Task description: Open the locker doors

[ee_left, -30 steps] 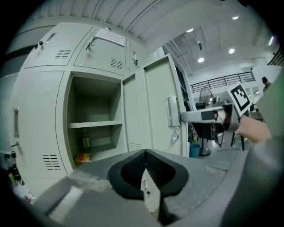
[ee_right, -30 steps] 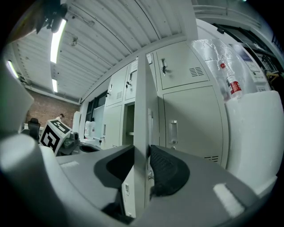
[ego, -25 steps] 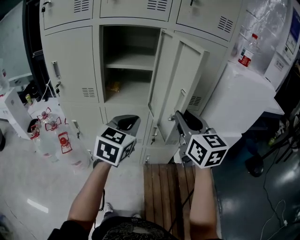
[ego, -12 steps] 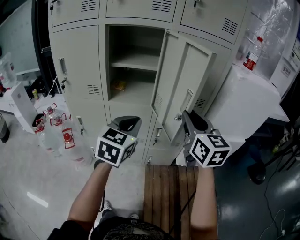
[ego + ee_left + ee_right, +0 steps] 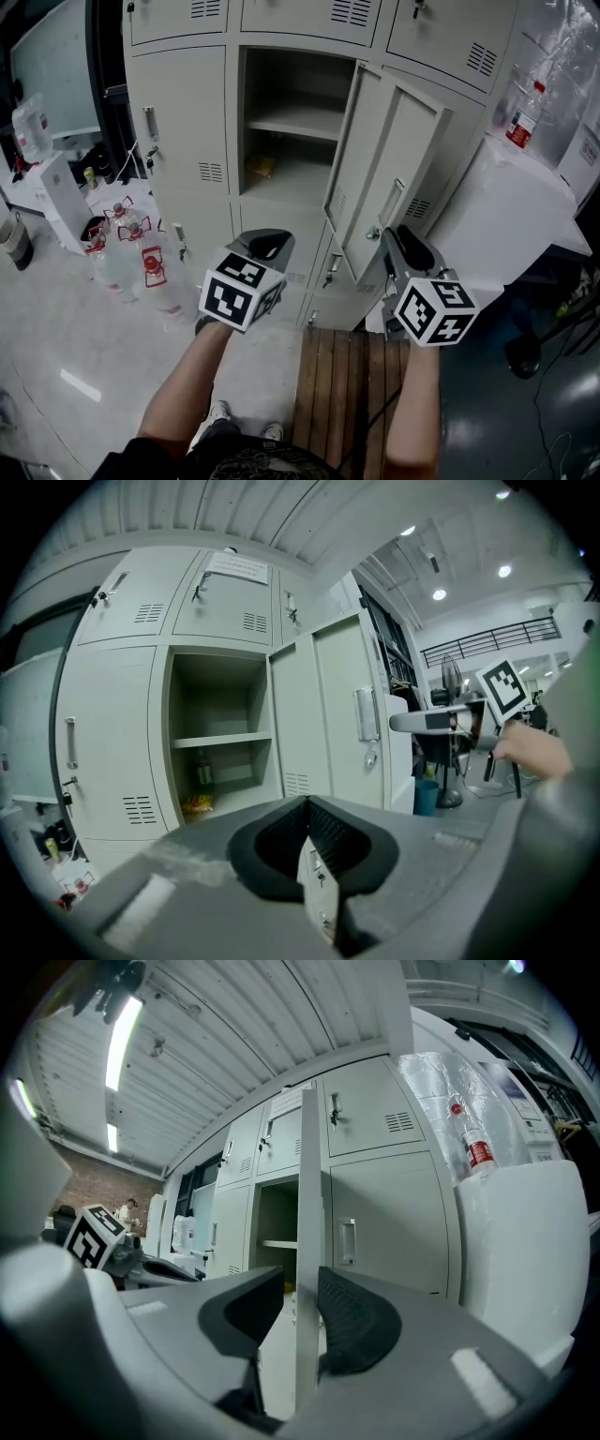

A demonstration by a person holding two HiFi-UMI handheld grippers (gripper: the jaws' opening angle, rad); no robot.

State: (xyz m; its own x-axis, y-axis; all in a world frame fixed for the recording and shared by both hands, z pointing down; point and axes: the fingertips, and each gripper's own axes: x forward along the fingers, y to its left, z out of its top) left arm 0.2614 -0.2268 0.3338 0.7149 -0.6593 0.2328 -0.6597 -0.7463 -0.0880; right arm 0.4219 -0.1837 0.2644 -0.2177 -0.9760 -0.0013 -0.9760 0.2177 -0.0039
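The beige locker bank fills the head view. Its middle door (image 5: 389, 178) stands swung out to the right, baring a compartment with a shelf (image 5: 286, 127). My right gripper (image 5: 398, 234) is at that door's free edge, just below its handle (image 5: 391, 202). In the right gripper view the door edge (image 5: 307, 1232) runs up between my right gripper's (image 5: 302, 1283) jaws, which have just been opening: a gap shows beside the left pad. My left gripper (image 5: 262, 242) hangs shut and empty before the lower lockers. Its (image 5: 307, 803) tips meet in its own view.
Several water bottles (image 5: 141, 267) stand on the floor at left. A white cabinet (image 5: 506, 206) with a red-labelled bottle (image 5: 523, 117) sits right of the lockers. A wooden pallet (image 5: 342, 375) lies underfoot. The left locker door (image 5: 183, 112) is closed.
The head view has shifted, so the lockers sit further right and lower in the picture. Both grippers keep their places by the door, which stands at about the same angle.
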